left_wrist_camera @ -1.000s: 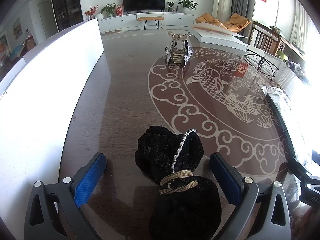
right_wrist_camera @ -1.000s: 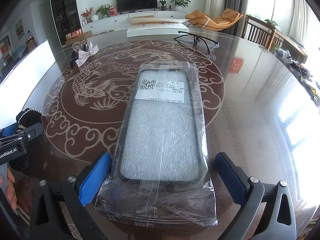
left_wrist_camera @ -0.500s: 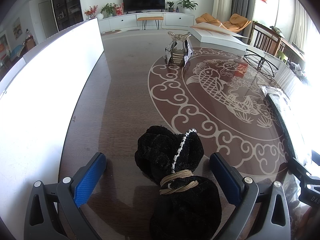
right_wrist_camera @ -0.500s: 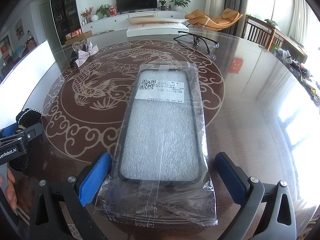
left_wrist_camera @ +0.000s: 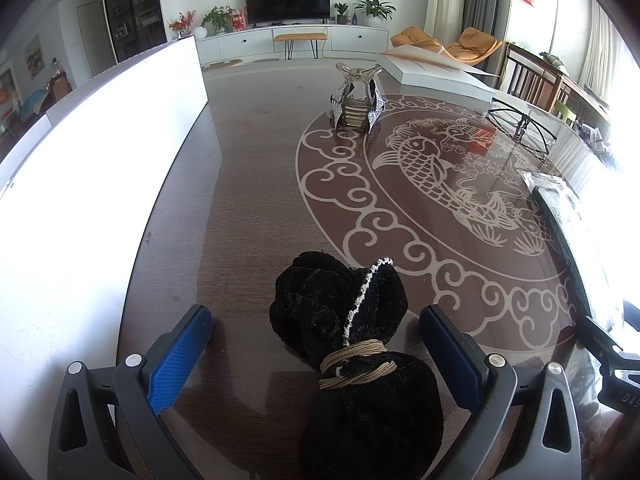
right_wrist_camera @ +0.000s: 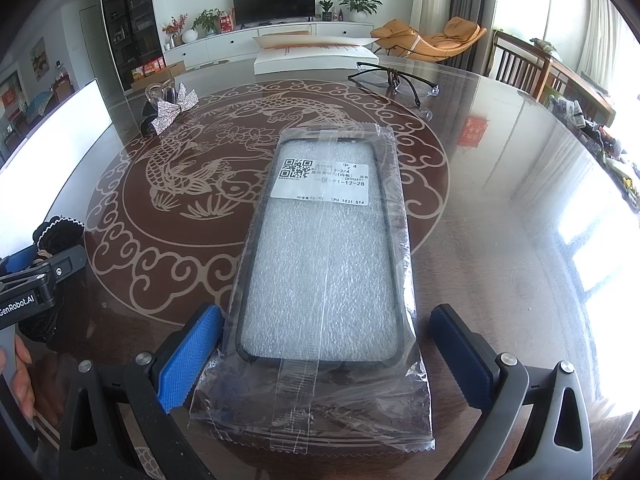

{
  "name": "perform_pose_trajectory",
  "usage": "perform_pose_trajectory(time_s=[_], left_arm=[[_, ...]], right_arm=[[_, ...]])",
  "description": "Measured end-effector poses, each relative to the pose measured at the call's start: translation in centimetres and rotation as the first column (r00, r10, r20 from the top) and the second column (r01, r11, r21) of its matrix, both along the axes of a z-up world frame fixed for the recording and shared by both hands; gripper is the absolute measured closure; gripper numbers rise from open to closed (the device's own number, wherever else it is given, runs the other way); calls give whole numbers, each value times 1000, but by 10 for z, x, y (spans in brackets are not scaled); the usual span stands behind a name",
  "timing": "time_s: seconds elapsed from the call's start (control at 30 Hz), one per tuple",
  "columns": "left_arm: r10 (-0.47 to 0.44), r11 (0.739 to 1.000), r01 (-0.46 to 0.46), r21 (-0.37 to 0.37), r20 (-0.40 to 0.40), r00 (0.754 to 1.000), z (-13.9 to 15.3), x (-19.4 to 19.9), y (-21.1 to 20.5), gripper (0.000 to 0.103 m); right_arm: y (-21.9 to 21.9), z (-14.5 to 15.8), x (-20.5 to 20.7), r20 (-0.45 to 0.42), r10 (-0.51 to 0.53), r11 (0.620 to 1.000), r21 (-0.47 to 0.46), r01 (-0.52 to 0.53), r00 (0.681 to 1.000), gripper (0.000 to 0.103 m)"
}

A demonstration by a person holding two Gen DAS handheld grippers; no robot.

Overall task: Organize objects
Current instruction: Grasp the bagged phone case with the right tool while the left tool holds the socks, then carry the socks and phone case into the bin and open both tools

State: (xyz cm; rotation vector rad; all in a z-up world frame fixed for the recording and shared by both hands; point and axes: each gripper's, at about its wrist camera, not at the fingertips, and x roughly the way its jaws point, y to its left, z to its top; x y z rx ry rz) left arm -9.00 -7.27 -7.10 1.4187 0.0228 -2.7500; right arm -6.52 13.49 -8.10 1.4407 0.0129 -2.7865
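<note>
Nothing is changing over the last second: left hand-held gripper [left_wrist_camera: 316, 356] is still straddling the black pouch [left_wrist_camera: 352, 344] wide open, right hand-held gripper [right_wrist_camera: 326, 354] likewise gaping around the bagged case [right_wrist_camera: 324, 264] on the counter [right_wrist_camera: 500, 208], so neither grasp is starting yet.

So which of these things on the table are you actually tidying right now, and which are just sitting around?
In hand now:
black velvet pouch, between the open left gripper
bagged phone case, between the open right gripper

Lying about, untouched for now:
glasses
sparkly hair clip
flat white box
</note>
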Motion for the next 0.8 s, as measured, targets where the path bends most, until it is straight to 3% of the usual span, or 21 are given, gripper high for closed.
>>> perform_pose_trajectory(time_s=[0.17,0.3,0.43,0.57,0.67,0.8], left_arm=[[0,1000,0,0,0,1000,0,0,0,0],[0,1000,0,0,0,1000,0,0,0,0],[0,1000,0,0,0,1000,0,0,0,0],[0,1000,0,0,0,1000,0,0,0,0],[0,1000,0,-1,-1,1000,0,0,0,0],[1,1000,-1,1,1,1000,-1,0,-1,0]], right_arm=[[4,1,1,25,2,1000,-11,-2,1000,0],[19,12,-4,88,-42,990,-132,54,995,0],[17,19,-37,157,-35,993,-102,51,987,0],[13,7,-65,231,-32,995,-85,53,972,0],[1,4,-70,211,-14,1000,6,13,977,0],[0,4,-70,204,3,1000,-2,-3,979,0]])
